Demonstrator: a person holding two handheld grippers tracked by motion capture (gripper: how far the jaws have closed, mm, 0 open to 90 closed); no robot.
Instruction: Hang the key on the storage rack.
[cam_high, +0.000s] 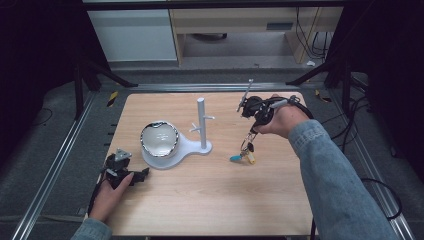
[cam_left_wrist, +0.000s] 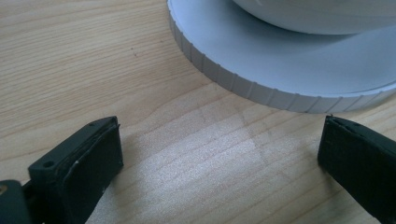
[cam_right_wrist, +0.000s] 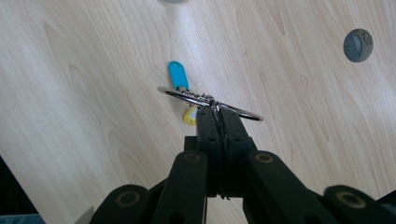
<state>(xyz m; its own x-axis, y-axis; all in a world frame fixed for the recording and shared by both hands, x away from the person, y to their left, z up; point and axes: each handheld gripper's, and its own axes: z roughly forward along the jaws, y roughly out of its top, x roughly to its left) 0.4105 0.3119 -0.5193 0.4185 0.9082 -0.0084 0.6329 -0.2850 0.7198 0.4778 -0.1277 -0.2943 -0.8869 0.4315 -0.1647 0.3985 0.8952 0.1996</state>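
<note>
Pale wooden table (cam_high: 210, 200). At seven o'clock, the left gripper (cam_high: 131, 176) rests with jaws apart, empty. At two o'clock, the right gripper (cam_high: 253, 126) pinches a key ring (cam_right_wrist: 210, 101) aloft; its thin wire could slip free, swinging.

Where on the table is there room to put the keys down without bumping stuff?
The near half of the table, between the two forearms, is bare. So is the far left corner behind the bowl. It is crowded mid-table: the white stand, its base, and the keys hanging from the right tool.
</note>
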